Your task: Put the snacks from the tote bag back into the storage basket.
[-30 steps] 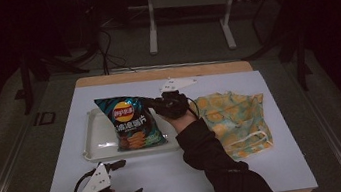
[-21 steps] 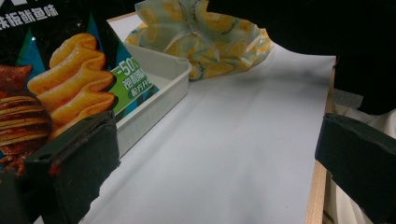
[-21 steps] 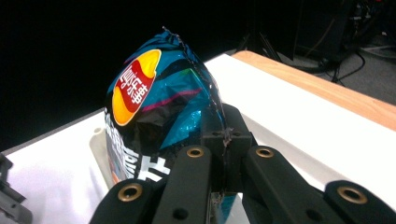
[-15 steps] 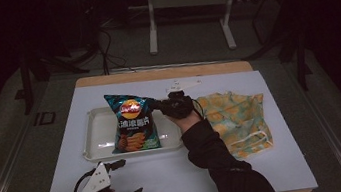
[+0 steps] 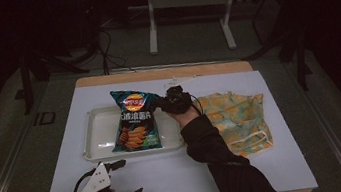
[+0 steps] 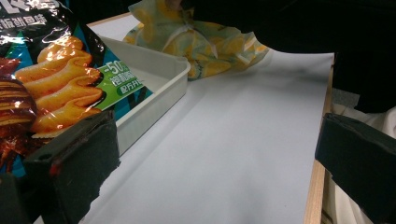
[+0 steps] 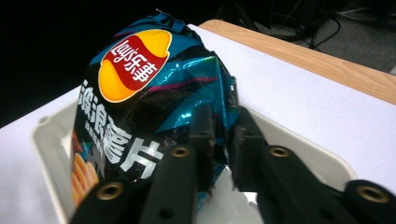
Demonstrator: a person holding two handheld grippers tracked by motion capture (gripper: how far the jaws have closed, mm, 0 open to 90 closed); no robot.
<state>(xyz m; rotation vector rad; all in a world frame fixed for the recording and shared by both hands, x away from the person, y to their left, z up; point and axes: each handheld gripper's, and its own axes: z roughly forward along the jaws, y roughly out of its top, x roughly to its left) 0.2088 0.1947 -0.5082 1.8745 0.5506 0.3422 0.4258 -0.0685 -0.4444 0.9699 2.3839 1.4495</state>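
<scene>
A teal bag of crisps [image 5: 135, 121] with a red and yellow logo stands tilted in the white tray [image 5: 97, 144]. My right gripper [image 5: 162, 103] is shut on the bag's upper right edge; in the right gripper view the crumpled foil [image 7: 154, 88] is pinched between the jaws [image 7: 219, 140]. My left gripper [image 5: 122, 179] rests near the table's front left corner, open, with nothing between its fingers. In the left gripper view the crisp bag [image 6: 51, 88] and the tray wall [image 6: 154, 93] lie to the left beyond the wide-apart pads [image 6: 70, 163].
A yellow and green patterned cloth [image 5: 239, 116] lies crumpled to the right of the tray, also seen as cloth [image 6: 196, 42] in the left gripper view. White table cover [image 5: 170, 177] spans the front; the wooden edge [image 5: 165, 72] runs along the back. Stand legs and cables sit on the floor behind.
The right gripper has lifted the crisp bag's top edge, raising it from lying flat to standing more upright in the tray. The left gripper has stayed put.
</scene>
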